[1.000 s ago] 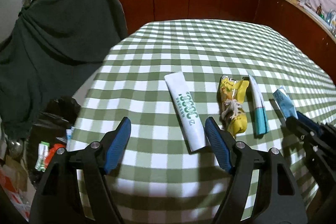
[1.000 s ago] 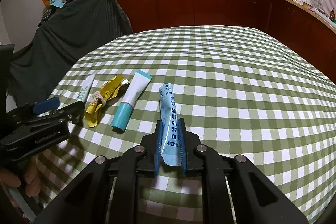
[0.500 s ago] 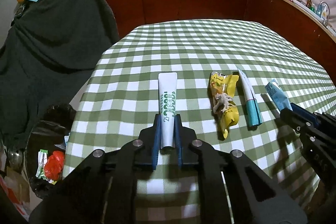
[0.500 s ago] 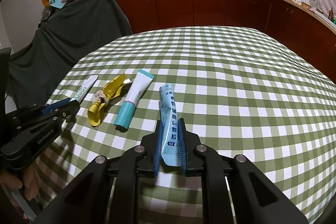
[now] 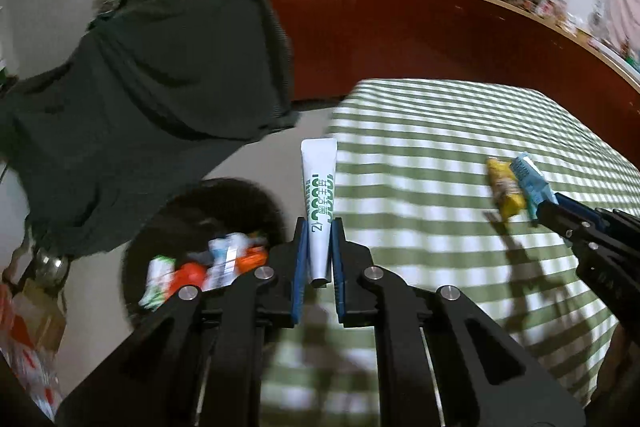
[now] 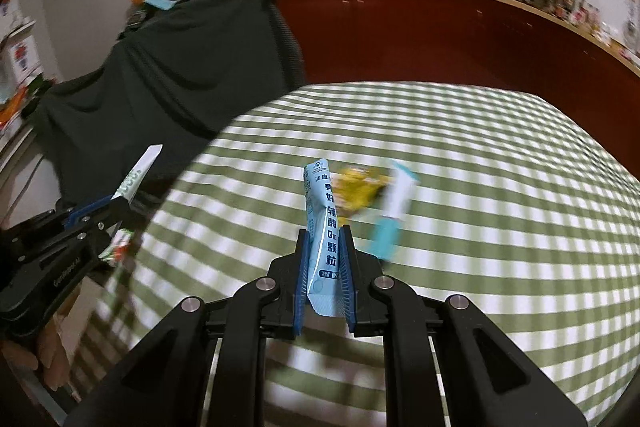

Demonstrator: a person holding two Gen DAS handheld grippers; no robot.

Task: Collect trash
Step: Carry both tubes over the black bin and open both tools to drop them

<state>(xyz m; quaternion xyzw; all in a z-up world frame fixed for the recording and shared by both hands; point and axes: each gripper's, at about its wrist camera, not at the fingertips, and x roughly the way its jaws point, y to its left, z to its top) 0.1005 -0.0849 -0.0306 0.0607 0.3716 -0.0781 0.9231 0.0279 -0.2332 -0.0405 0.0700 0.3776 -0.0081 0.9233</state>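
The surface [image 6: 480, 155], covered in a green-and-white checked cloth, is seen ahead of and below both grippers. Beyond its far edge a run of red-brown cabinets [image 6: 440, 35] is seen, topped by pots and bottles too blurred to be told apart. A dark cloth [image 5: 140, 99] is draped over something to the upper left of the left gripper.

A black-lined trash bin [image 5: 200, 239] is seen on the floor below and to the left of the left gripper, past the surface's edge; colourful wrappers are piled inside it, blurred.

The left gripper [image 5: 319, 259] is closed on a white tube with green print [image 5: 319, 195], which is pinched at its lower end between the blue pads and pointed forward beyond the fingertips. From the right wrist view the same tube [image 6: 138, 175] is seen raised off the surface, out past its left edge.

The right gripper [image 6: 325, 267] is closed on a light blue sachet [image 6: 322, 227], which is clamped near its bottom end and stands up and forward between the pads, its top slightly bent. In the left wrist view this sachet [image 5: 530, 179] is seen at the tip of the right gripper, to the right of the left one.

Two items are left lying on the surface just ahead and to the right of the right gripper: a crumpled yellow wrapper [image 6: 358, 191] and, beside it, a white tube with a teal end [image 6: 394, 211]. Both are blurred.
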